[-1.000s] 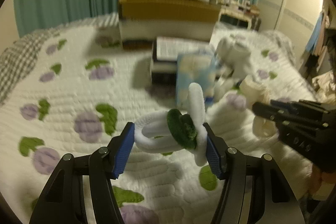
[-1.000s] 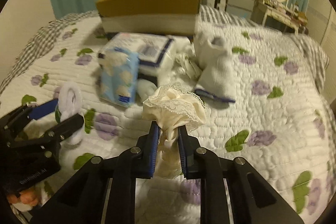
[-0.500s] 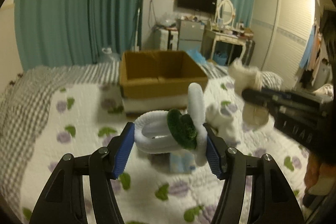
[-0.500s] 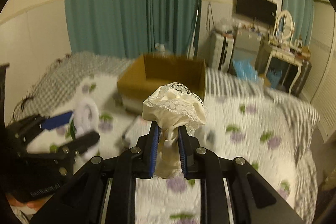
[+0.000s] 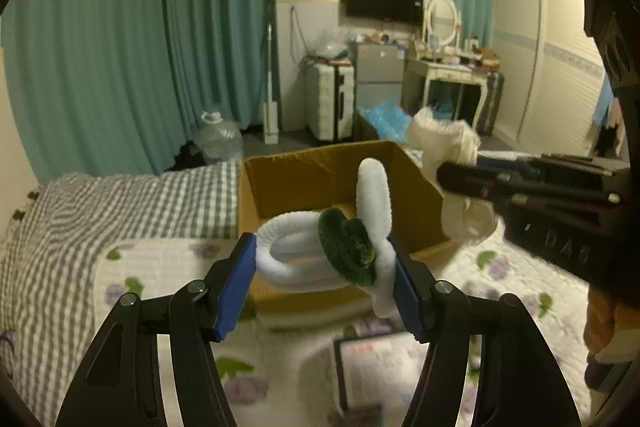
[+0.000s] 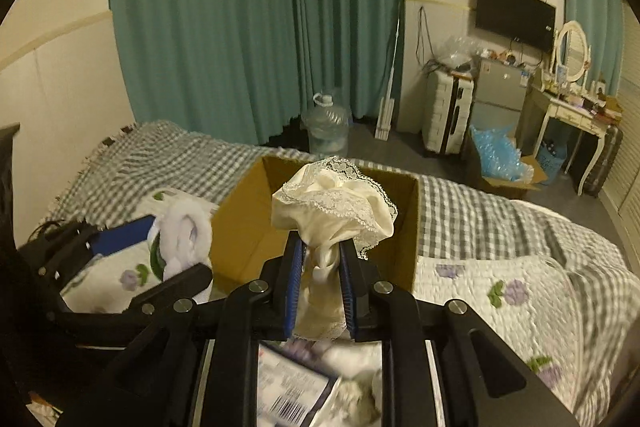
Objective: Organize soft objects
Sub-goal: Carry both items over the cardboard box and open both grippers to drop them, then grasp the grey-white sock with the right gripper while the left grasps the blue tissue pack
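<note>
My left gripper (image 5: 324,263) is shut on a white fuzzy hair tie with a dark green band (image 5: 332,247), held up in front of the open cardboard box (image 5: 304,179). My right gripper (image 6: 320,267) is shut on a cream lace-trimmed cloth (image 6: 336,199), held up before the same box (image 6: 248,227). The right gripper with its cloth (image 5: 452,139) shows at the right of the left wrist view, above the box's right wall. The left gripper with its tie (image 6: 184,231) shows at the left of the right wrist view.
The box sits on a bed with a floral quilt (image 6: 500,291) and a grey checked blanket (image 5: 120,203). A printed packet (image 5: 380,363) lies on the quilt below the grippers. Teal curtains, a water jug (image 6: 326,131), a suitcase and a dressing table stand beyond the bed.
Both grippers have risen and moved forward toward the box with their loads held. The box now lies close below and ahead; the items on the quilt have dropped out of view.
</note>
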